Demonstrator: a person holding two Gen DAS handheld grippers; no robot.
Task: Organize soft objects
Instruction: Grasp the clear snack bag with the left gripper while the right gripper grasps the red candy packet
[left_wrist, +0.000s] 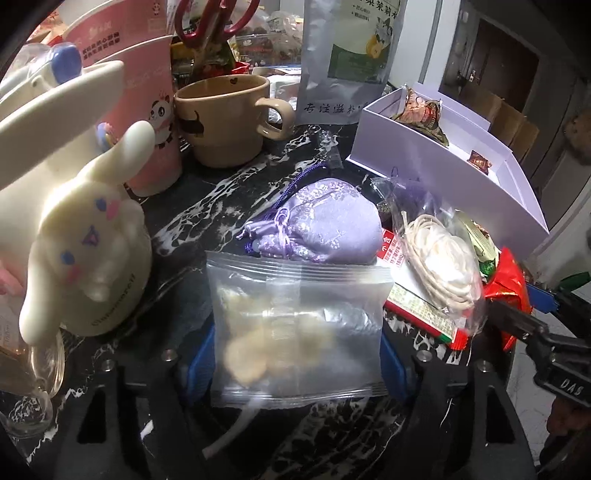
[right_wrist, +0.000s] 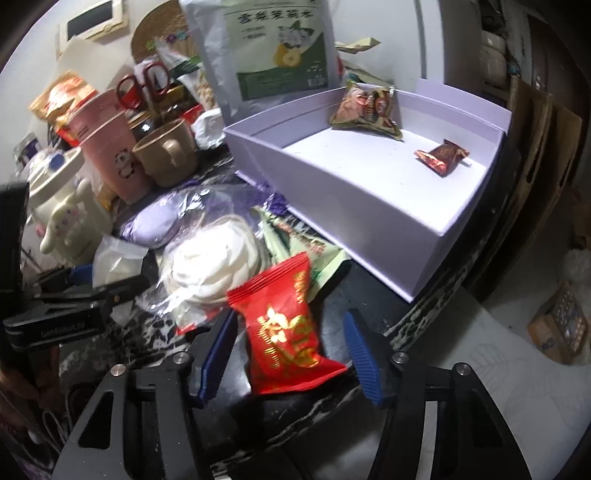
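Soft packets lay heaped on the dark marbled table (left_wrist: 229, 184) beside the pale purple box (left_wrist: 443, 162); in the left wrist view, the left gripper (left_wrist: 295, 354) had its blue pads pressed on both sides of a clear zip bag (left_wrist: 295, 325), just in front of a purple pouch (left_wrist: 325, 221). In the right wrist view, the right gripper (right_wrist: 288, 354) stood spread around a red packet (right_wrist: 288, 332) lying on the table, its pads apart from the wrapper, with two snack packets already inside the box.
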